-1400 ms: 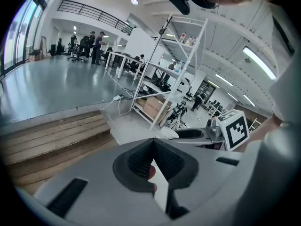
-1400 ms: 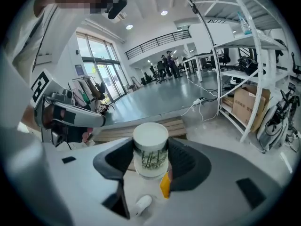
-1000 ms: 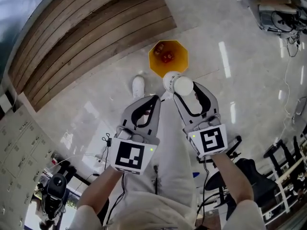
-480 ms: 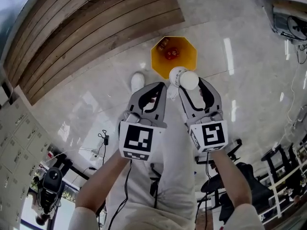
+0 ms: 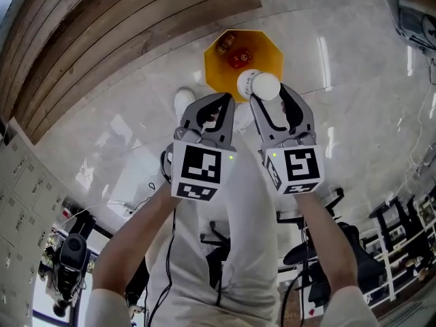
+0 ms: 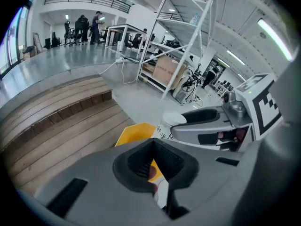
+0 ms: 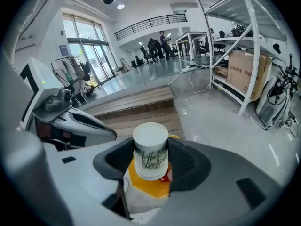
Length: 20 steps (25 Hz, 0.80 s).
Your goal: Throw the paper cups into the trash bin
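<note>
Right gripper (image 7: pixel 150 163) gripped a paper cup (image 7: pixel 150 147) between its jaws, over the near edge of the yellow trash bin (image 5: pixel 267 52) on the floor, so a release there risked it clipping the rim and rolling away, while the left gripper (image 5: pixel 221 106) hung closed and empty.

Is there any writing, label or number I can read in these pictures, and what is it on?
No text can be read.
Cup: dark print, too blurred to read.
Marker cubes: black-and-white square patterns, no words.
Cardboard box: any print is too small to read.
</note>
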{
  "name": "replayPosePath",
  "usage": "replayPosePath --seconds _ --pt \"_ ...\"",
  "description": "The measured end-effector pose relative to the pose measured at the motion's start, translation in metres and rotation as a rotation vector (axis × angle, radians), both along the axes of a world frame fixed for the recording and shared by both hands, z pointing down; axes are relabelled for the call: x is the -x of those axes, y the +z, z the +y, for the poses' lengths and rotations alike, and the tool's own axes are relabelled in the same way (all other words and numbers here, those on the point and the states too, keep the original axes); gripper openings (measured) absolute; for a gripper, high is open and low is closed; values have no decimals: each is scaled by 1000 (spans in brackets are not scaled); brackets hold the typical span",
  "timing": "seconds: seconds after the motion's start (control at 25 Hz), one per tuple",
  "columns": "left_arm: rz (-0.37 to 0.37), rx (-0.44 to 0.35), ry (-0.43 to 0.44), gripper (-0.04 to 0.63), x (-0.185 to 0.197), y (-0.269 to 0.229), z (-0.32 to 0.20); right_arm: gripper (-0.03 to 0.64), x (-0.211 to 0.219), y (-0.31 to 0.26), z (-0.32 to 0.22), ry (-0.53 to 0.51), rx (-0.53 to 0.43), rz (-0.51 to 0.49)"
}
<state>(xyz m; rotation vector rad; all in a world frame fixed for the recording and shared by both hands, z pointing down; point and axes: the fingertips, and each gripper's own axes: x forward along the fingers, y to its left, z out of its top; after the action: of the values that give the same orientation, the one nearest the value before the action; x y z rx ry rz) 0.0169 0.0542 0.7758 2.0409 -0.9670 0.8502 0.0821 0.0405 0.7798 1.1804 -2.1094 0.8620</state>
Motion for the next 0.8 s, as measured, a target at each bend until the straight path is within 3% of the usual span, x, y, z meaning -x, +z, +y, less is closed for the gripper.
replayPosePath --seconds 0.2,0.36,0.52,0.8 --pt "-51 33 -7 6 2 46 8 235 2 36 10 -7 35 25" --pt "-107 104 -30 6 5 95 10 235 2 68 9 -20 61 52" --pt "-159 139 26 6 -1 130 13 235 -5 101 11 2 119 88" --pt "-169 227 -52 6 0 155 14 235 -8 137 4 -31 181 101"
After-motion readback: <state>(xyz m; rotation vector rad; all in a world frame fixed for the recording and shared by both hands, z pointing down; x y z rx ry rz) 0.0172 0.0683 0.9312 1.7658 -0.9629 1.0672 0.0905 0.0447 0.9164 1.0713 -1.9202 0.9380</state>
